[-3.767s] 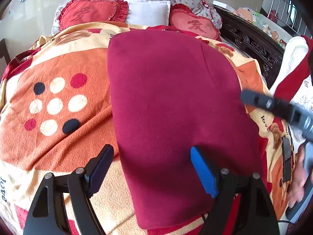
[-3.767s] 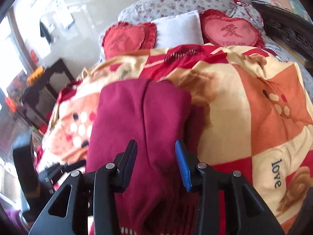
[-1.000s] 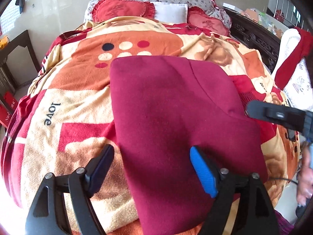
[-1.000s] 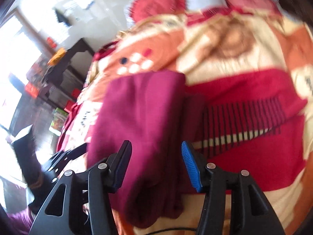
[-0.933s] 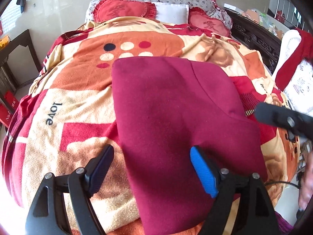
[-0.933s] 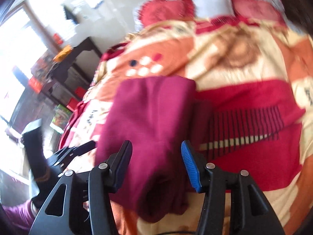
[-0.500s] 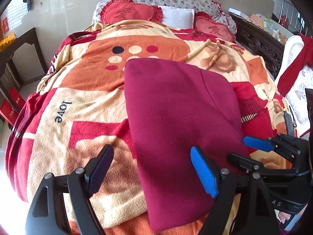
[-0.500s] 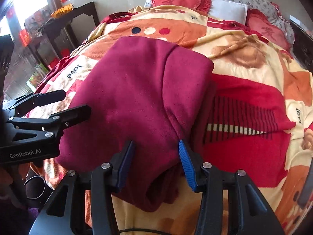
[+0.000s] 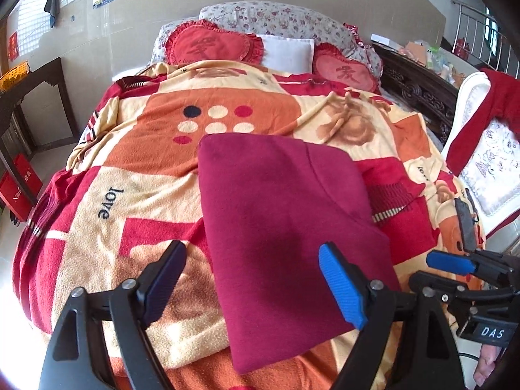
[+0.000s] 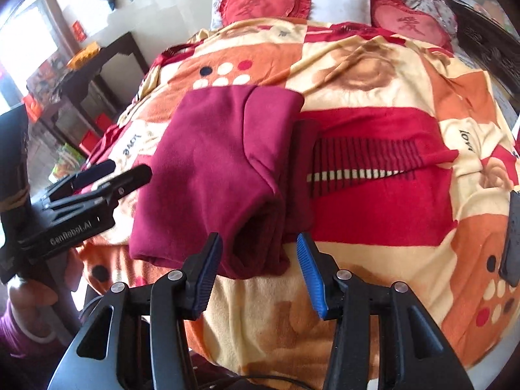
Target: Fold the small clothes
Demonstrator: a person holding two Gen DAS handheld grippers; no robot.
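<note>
A dark red garment [image 9: 279, 224] lies folded into a rectangle on the patterned blanket [image 9: 130, 201] at the near end of the bed. In the right wrist view the garment [image 10: 208, 175] shows its folded layers and an open rolled end at the near edge. My left gripper [image 9: 253, 286] is open and empty, held above the garment's near part. My right gripper [image 10: 256, 276] is open and empty, just short of the garment's near edge. Each gripper shows in the other's view, the right gripper [image 9: 455, 273] and the left gripper [image 10: 107, 175].
Heart-shaped red cushions [image 9: 211, 45] and a white pillow [image 9: 286, 55] lie at the head of the bed. A dark carved bed frame [image 9: 419, 87] runs along the right. A dark side table [image 10: 97, 65] stands on the left. A black phone [image 10: 512, 237] lies on the blanket at right.
Both grippers have pulled back toward the foot of the bed and away from the garment, both staying open. The garment lies still, folded on the blanket.
</note>
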